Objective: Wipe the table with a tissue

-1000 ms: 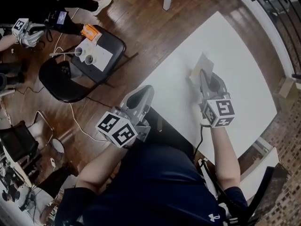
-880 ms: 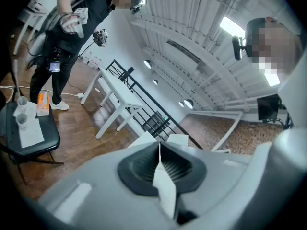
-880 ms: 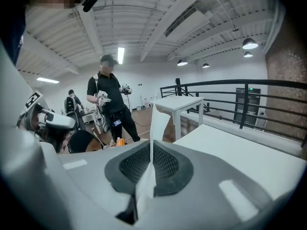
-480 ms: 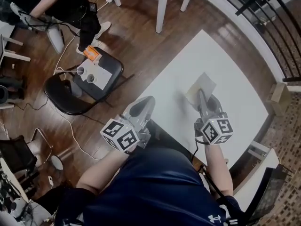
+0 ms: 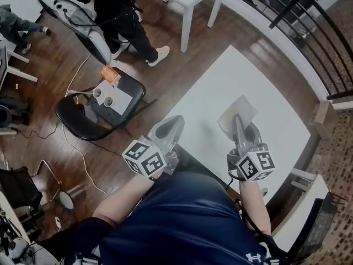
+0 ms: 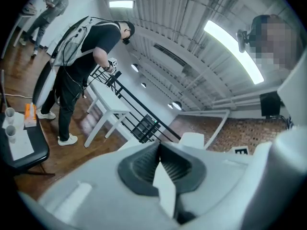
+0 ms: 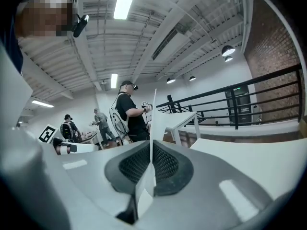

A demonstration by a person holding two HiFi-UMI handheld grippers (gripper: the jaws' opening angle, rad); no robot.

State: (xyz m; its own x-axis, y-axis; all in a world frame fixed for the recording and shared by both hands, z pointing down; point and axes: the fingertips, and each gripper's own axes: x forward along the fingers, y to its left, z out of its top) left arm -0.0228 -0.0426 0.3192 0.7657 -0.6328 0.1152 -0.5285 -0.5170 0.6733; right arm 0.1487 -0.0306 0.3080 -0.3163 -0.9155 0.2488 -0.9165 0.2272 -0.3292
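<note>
White table (image 5: 276, 93) lies under the right gripper (image 5: 237, 119), whose jaws pinch a tissue (image 5: 241, 107) fanning toward 12 o'clock. At its 9 o'clock, the left gripper (image 5: 175, 120) is closed on nothing.

Both forearms reach forward from the torso, left forearm (image 5: 122, 196) angled outward, right forearm (image 5: 254, 204) nearly straight ahead. Left gripper (image 5: 174, 120): jaws pressed together, nothing between them. Right gripper (image 5: 237, 118): jaws clamped on a thin tissue (image 5: 239, 110). Marker cubes on both face upward
</note>
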